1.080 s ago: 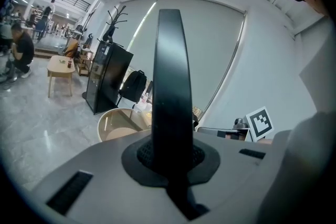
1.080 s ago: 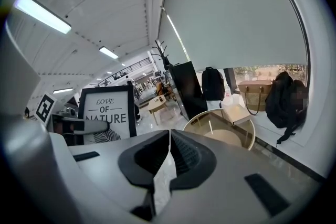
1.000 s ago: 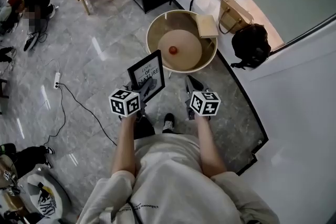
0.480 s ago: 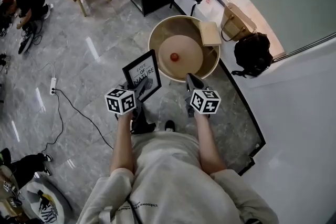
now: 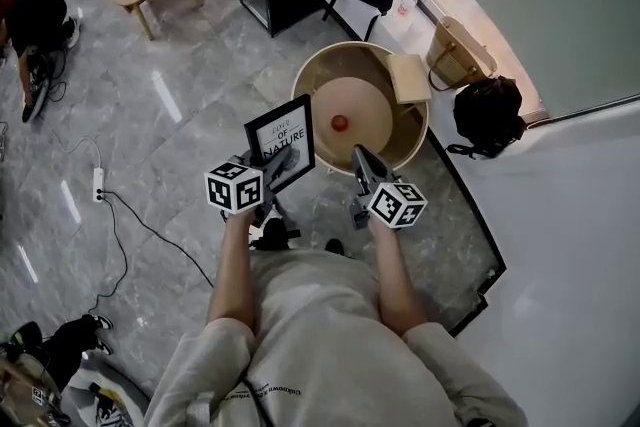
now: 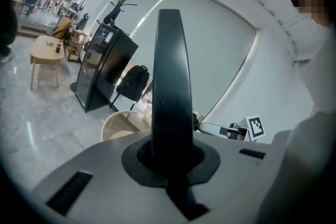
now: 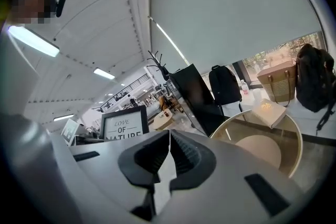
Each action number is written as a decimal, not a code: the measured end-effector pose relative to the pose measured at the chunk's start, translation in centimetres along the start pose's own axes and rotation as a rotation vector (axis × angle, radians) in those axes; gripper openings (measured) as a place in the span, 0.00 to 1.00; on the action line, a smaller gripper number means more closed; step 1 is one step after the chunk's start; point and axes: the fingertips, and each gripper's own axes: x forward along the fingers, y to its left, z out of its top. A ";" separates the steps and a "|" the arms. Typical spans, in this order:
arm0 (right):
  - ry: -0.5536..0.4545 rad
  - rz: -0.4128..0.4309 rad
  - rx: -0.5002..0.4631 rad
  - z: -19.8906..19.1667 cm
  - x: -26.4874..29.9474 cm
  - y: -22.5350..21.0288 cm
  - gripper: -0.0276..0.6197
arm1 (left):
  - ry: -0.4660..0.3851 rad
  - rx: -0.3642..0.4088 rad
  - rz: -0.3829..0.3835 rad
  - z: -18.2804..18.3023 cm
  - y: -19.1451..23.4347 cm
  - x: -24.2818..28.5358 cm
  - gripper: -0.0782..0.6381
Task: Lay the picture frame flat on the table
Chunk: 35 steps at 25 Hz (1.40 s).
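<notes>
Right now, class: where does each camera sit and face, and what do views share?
Head view: on the head, facing steeply down at forearms, left gripper, right gripper, round table.
Left gripper view: along jaws shut on the picture frame; shirt at right.
Right gripper view: along shut, empty jaws toward the round table.
Shared: picture frame and round table, all three.

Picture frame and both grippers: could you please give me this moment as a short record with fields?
item: picture frame, black border, print reads LOVE OF NATURE
item state: held in the air, upright, not yet laid flat
left gripper: shut on the picture frame, at its lower part
right gripper: shut, nothing between its jaws, beside the frame
target: round table, just ahead of both grippers
on the table: tan book near the rim; small red object near the middle
</notes>
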 end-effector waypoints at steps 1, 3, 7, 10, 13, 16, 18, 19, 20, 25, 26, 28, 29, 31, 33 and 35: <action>-0.008 -0.003 0.011 0.3 0.9 0.2 0.10 | 0.003 -0.001 -0.009 0.7 0.9 0.1 0.15; -0.042 0.012 0.057 1.3 2.7 0.7 0.10 | 0.011 0.004 -0.029 2.3 2.5 0.4 0.15; -0.102 0.066 0.127 2.1 6.1 2.5 0.10 | 0.044 0.035 -0.070 4.4 5.7 0.2 0.15; -0.122 0.038 0.130 1.6 8.6 3.6 0.10 | 0.070 0.028 -0.109 5.4 8.3 -0.2 0.15; -0.145 -0.002 0.161 0.7 10.4 4.4 0.10 | 0.093 0.016 -0.148 6.0 10.9 -0.6 0.15; -0.103 -0.003 0.122 -0.8 10.7 5.4 0.10 | 0.109 -0.017 -0.188 4.9 12.0 -0.2 0.15; -0.087 -0.003 0.096 -1.6 10.2 5.5 0.10 | 0.142 -0.030 -0.214 3.3 11.9 0.5 0.15; -0.091 -0.006 0.093 -1.8 10.1 5.3 0.10 | 0.160 -0.028 -0.225 2.8 11.8 0.9 0.15; -0.098 -0.015 0.094 -1.8 10.0 5.0 0.10 | 0.175 -0.024 -0.234 2.6 11.8 1.4 0.15; -0.095 -0.128 0.114 -2.0 9.8 1.6 0.10 | 0.198 -0.001 -0.265 2.4 11.4 2.9 0.15; -0.084 -0.147 0.112 -2.2 10.0 1.1 0.10 | 0.200 0.002 -0.262 2.4 11.7 2.9 0.15; -0.057 -0.168 0.110 -2.6 10.6 0.5 0.10 | 0.203 -0.002 -0.251 2.6 12.4 2.8 0.15; -0.038 -0.170 0.111 -2.7 11.1 0.2 0.10 | 0.203 -0.007 -0.243 2.8 12.7 2.7 0.15; -0.007 -0.171 0.110 -2.4 12.3 -0.5 0.10 | 0.196 -0.013 -0.225 3.7 13.5 2.7 0.15; -0.002 -0.170 0.119 -1.6 14.0 -1.0 0.10 | 0.185 -0.012 -0.205 5.1 14.6 2.9 0.15; -0.011 -0.171 0.135 -0.7 15.5 -1.3 0.10 | 0.176 -0.011 -0.189 6.5 15.7 3.1 0.15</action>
